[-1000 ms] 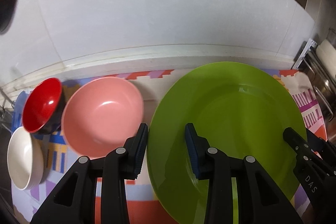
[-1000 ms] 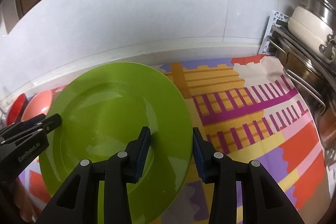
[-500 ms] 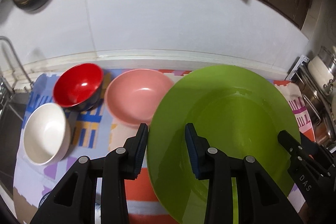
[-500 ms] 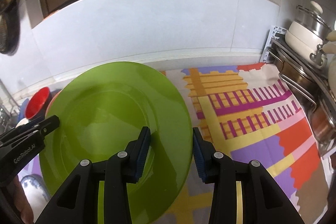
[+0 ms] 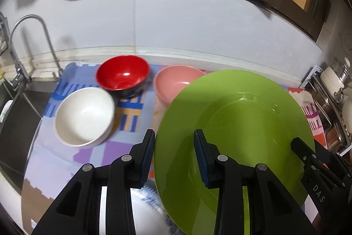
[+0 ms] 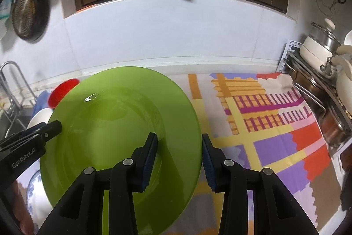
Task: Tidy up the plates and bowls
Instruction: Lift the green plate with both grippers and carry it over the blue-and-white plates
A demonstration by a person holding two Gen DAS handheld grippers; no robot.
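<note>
Both grippers pinch the green plate [image 5: 237, 136] between them: my left gripper [image 5: 173, 155] clamps its left rim, one blue pad under the edge and the other on the plate's upper face, and my right gripper [image 6: 179, 156] does the same on the right rim. Each shows up in the other's view, gripping the far side of the plate. I see the plate tilted and held above the patterned mat [image 6: 275, 124], clear of the counter.

From the left wrist view, three bowls stand on the mat behind and to the left of the plate. I see a red bowl [image 5: 123, 77] nearest the wall, a white bowl [image 5: 84, 116] just in front of it with their rims touching or nearly so, and a pink bowl [image 5: 176, 83] partly hidden behind the plate's far edge. A blue-and-white dish [image 6: 35, 195] peeks out beneath the plate near my left gripper; its motion-blurred edge makes its shape hard to read.

Off to the left are the tap [image 5: 30, 45] and the sink [image 5: 17, 120]. On the right edge, I see stacked pots [image 6: 319, 52] on a metal rack [image 6: 312, 91].
</note>
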